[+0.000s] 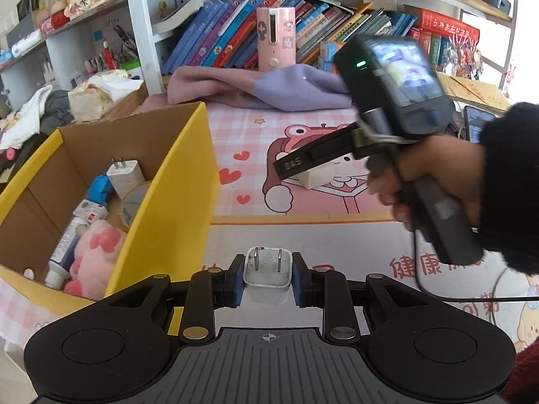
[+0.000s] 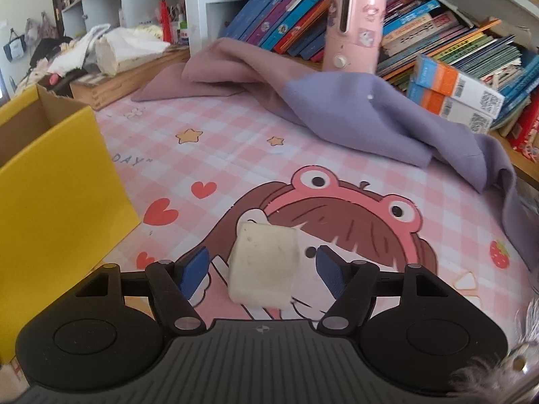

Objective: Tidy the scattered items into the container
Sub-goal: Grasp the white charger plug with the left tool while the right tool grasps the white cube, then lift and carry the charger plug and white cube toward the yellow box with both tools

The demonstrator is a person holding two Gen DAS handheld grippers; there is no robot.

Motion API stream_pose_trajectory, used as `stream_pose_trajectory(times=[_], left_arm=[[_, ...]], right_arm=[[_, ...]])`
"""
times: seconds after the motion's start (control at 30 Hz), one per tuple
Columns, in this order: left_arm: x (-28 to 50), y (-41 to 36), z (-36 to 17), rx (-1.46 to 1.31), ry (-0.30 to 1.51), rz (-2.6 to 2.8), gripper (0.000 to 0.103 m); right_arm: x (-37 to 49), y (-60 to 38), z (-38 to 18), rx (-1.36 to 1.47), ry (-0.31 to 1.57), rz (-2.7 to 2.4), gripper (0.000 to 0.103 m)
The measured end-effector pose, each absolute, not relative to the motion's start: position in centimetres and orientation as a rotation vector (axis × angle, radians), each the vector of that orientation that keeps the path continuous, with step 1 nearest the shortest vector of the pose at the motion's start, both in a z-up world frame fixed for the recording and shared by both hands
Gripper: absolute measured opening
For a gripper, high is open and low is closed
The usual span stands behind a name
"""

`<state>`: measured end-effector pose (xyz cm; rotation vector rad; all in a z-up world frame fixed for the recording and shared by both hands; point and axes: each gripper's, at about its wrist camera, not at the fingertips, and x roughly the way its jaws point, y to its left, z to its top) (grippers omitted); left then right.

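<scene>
A white two-pronged plug, scuffed, is clamped in the left gripper jaws beside the yellow box. A cream block is seen between the right gripper jaws, parted and untouching, over the pink desk.

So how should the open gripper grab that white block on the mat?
Come down from above with the right gripper and close on the white block's two flat side faces. It lies flat on the mat between the open fingers, with clear space on both sides, so a straight squeeze should probably hold it.
</scene>
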<state>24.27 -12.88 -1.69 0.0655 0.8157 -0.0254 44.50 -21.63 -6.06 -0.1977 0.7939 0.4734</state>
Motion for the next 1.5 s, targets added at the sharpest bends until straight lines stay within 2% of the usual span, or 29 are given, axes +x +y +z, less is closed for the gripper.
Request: stream_pose_trajectory(times=[0.13, 0.27, 0.63, 0.97, 1.5], left_arm=[[23.9, -12.7, -1.5, 0.067, 0.807, -0.040, 0.026], [23.9, -13.0, -1.3, 0.077, 0.799, -0.065, 0.026], [24.1, -14.5, -0.2, 0.107, 0.750, -0.142, 0.026], [22.7, -15.8, 0.5, 0.115, 0.726, -0.249, 0.026], [16.2, -12.4, 1.9, 0.157, 0.669, -0.365, 0.026]], right_arm=[[45.1, -21.2, -6.8, -0.210, 0.821, 0.447, 0.044], [44.6, -21.8, -6.7, -0.211, 0.811, 0.448, 0.037], [40.8, -27.0, -4.3, -0.157, 0.797, 0.420, 0.034], [33.2, -31.6, -1.4, -0.126, 0.800, 0.405, 0.034], [21.2, -30.2, 2.0, -0.045, 0.768, 0.233, 0.034]])
